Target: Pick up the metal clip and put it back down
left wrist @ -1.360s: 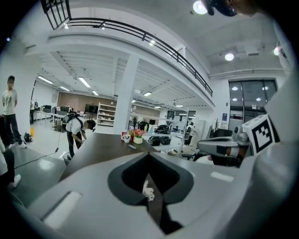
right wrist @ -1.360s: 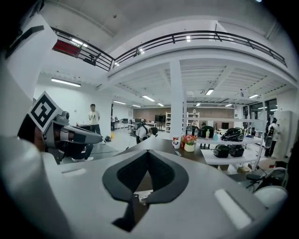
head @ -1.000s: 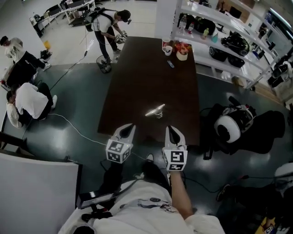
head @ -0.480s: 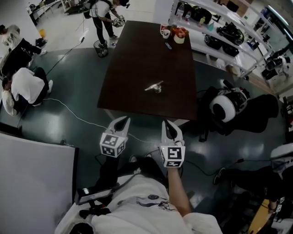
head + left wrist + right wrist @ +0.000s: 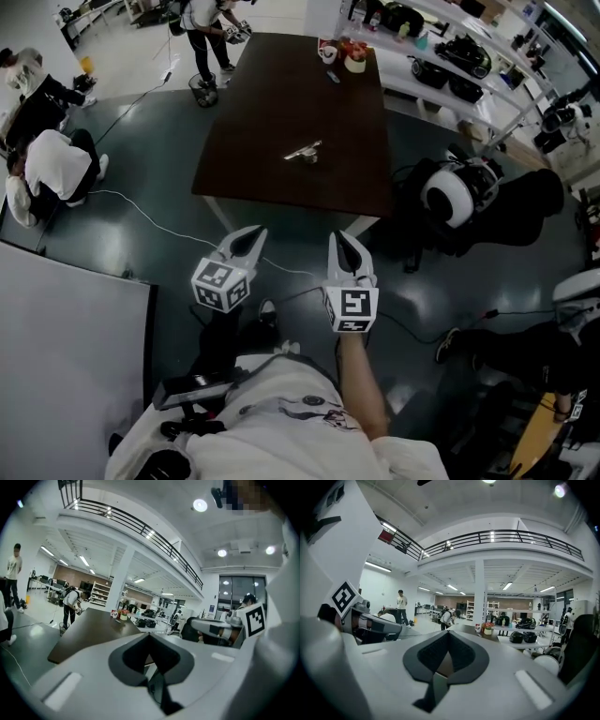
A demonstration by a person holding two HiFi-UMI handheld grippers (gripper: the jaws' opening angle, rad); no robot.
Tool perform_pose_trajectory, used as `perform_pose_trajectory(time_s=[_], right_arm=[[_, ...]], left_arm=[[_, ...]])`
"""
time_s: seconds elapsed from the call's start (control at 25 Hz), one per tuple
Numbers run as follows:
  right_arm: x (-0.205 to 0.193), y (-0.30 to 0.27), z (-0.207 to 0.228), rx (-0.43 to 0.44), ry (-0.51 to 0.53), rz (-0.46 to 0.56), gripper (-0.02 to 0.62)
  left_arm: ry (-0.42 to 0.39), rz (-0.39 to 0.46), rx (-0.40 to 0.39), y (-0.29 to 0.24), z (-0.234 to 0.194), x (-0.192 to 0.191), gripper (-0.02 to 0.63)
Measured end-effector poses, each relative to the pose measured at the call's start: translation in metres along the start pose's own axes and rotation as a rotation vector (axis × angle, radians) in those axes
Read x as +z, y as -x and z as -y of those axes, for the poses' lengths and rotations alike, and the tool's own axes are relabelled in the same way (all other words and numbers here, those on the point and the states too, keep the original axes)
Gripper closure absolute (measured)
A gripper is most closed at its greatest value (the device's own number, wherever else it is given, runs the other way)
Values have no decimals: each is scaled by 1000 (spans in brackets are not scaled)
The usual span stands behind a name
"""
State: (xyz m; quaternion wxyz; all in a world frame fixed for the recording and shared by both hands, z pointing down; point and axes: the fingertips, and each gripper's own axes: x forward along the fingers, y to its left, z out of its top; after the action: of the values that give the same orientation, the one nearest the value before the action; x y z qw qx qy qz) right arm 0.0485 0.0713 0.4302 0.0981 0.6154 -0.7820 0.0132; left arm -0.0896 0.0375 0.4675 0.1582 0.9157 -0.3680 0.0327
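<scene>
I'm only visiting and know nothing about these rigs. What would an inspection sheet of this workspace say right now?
Surface: dark table, mostly bare.
Job's things: metal clip lies on the table towards its near end, with no gripper near it.
Clutter: cups grouped at the table's far end.
Grippers: left gripper and right gripper are both shut and empty, held over the floor short of the table.
Cables: a white cable trails across the floor from the left.
Surroundings: shelving with appliances at right, seated people at left, a standing person beyond the table.
</scene>
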Motion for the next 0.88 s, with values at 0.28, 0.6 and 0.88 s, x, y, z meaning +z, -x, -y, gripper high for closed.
perform_pose_trajectory(time_s=[0.28,0.6,0.88], right_arm=[[-11,61,2,16,-39,11,595],[-2,95,5,18,-31,45,595],[18,92,9,4,-15,88,595]], left_arm=[[-24,30,32,34,57,-6,609],[-65,73,9,42,89,11,609],[-114,122,-16,37,96,38,609]])
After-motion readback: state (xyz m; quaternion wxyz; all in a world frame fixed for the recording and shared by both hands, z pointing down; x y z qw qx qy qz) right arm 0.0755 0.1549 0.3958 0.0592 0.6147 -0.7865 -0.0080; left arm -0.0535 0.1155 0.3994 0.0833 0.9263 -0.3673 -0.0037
